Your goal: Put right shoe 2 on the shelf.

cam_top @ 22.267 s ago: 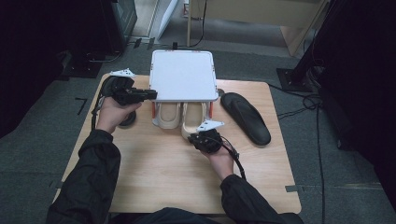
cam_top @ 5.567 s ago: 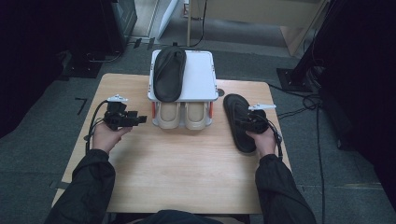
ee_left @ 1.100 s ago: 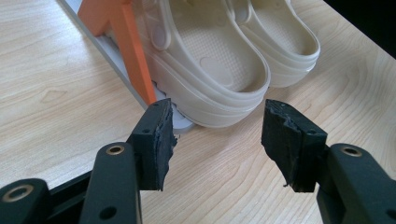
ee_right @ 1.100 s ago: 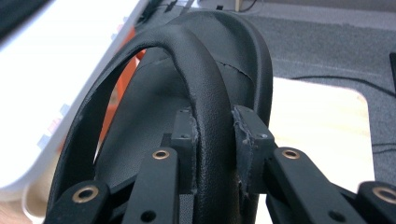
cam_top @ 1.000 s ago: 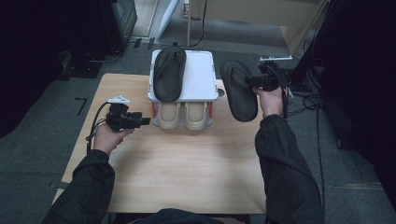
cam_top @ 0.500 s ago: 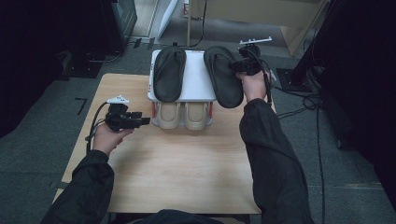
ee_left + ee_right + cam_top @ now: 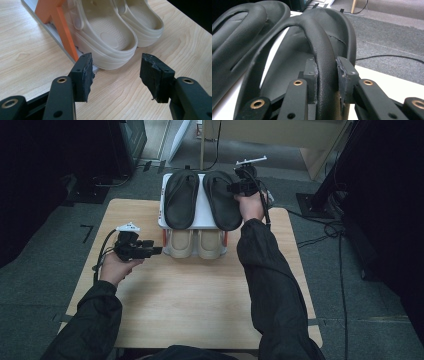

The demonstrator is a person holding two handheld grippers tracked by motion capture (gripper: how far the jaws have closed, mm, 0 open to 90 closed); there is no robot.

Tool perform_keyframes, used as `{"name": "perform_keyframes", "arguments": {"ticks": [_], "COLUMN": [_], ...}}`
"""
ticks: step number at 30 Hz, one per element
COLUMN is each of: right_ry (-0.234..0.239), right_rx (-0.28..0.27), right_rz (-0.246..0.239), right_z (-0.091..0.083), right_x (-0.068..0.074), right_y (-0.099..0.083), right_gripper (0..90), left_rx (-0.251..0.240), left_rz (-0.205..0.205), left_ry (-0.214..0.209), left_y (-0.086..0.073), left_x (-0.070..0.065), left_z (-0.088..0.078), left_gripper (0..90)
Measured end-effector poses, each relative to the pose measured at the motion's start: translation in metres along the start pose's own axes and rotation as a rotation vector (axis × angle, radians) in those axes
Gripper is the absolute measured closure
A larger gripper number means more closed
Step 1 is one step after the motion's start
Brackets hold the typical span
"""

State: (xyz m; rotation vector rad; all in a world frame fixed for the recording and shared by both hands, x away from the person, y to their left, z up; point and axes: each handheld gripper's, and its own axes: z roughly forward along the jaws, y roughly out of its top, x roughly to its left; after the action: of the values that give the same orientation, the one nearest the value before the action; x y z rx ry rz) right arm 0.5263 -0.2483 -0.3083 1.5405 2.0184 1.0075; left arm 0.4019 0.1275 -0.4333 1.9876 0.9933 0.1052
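Gripping the strap of one black sandal (image 7: pixel 222 200), the right tongs (image 7: pixel 235 187) hold it on the white rack (image 7: pixel 200 220) beside the second black sandal (image 7: pixel 181 197). Two beige clogs (image 7: pixel 196 244) sit beneath. The left tongs (image 7: pixel 152 251) gape empty over the bench (image 7: pixel 190 300), near the clogs.

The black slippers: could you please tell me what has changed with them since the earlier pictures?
The right gripper, clamped on the second black slipper by its strap, has carried it from the table's right side onto the white shoe rack, beside the first black slipper placed there earlier. The left gripper stayed open and still near the beige clogs, which have not moved.
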Motion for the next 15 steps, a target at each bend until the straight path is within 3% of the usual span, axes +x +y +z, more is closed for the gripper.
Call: {"name": "perform_keyframes", "arguments": {"ticks": [7, 15], "right_ry": [0.005, 0.073], "right_rx": [-0.003, -0.035], "right_rz": [0.001, -0.016], "right_z": [0.008, 0.002], "right_x": [0.007, -0.004], "right_y": [-0.001, -0.007], "right_gripper": [71.0, 57.1], "left_rx": [0.003, 0.004], "left_rz": [0.004, 0.0], "left_ry": [-0.006, -0.013], "left_y": [0.0, 0.0], "left_x": [0.0, -0.001], "left_z": [0.001, 0.004], "left_gripper": [43.9, 43.9]}}
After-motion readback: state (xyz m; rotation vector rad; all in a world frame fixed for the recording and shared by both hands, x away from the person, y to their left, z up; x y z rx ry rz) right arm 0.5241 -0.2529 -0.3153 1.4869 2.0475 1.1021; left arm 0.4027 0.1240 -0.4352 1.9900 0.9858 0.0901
